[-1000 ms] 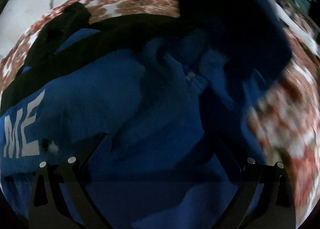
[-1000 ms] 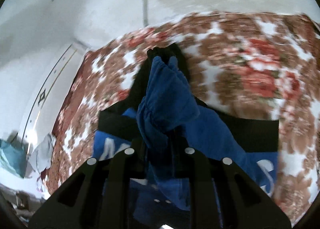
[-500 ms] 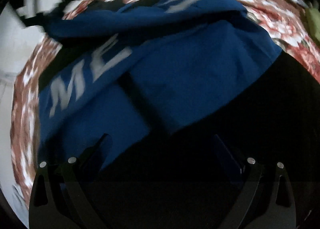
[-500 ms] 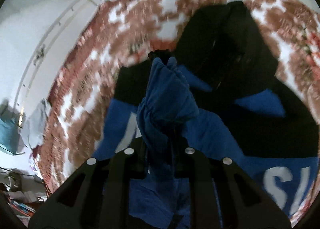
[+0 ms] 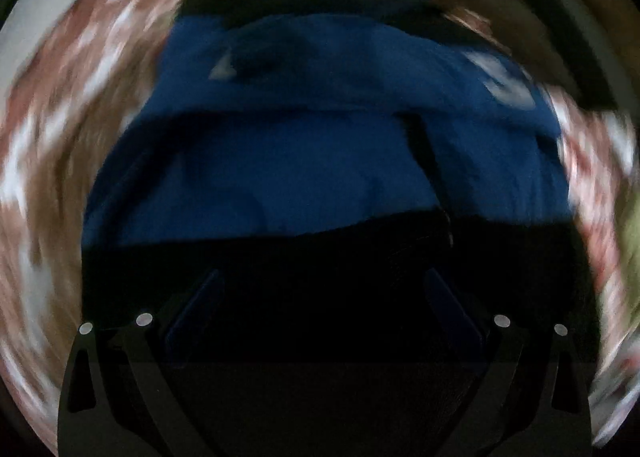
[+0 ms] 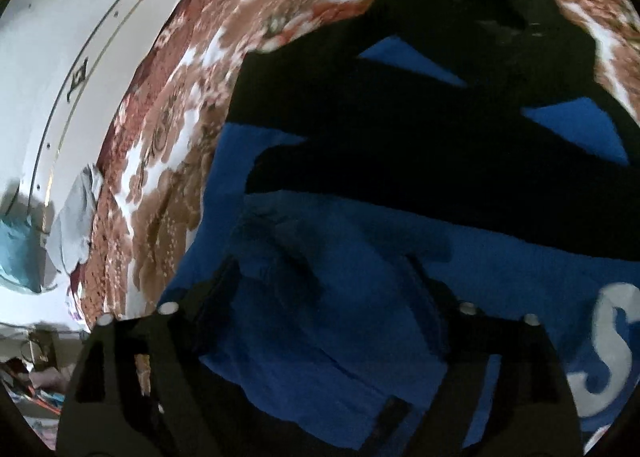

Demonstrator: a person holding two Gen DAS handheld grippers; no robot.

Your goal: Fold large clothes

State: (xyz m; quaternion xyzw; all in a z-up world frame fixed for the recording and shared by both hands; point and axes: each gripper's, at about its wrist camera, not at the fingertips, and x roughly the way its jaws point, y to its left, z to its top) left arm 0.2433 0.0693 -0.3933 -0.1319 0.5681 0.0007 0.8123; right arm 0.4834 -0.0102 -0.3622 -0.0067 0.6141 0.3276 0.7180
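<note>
Both wrist views look steeply down, close over the blue-and-black garment point(image 5: 320, 161)

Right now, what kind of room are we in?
Probably a bedroom. The blue and black garment lies spread on a red-brown floral bedspread, a white panelled wall or wardrobe runs beside the bed, and loose cloths are piled at its edge.

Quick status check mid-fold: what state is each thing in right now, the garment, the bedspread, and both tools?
Blue and black garment: lying on the bedspread, bunched and creased, not yet a neat fold.
Floral bedspread: spread out under the garment.
Right tool: open, jaws have just been opening, blue cloth lies loose between them.
Left tool: open, nothing gripped, over the garment; view is blurred.
</note>
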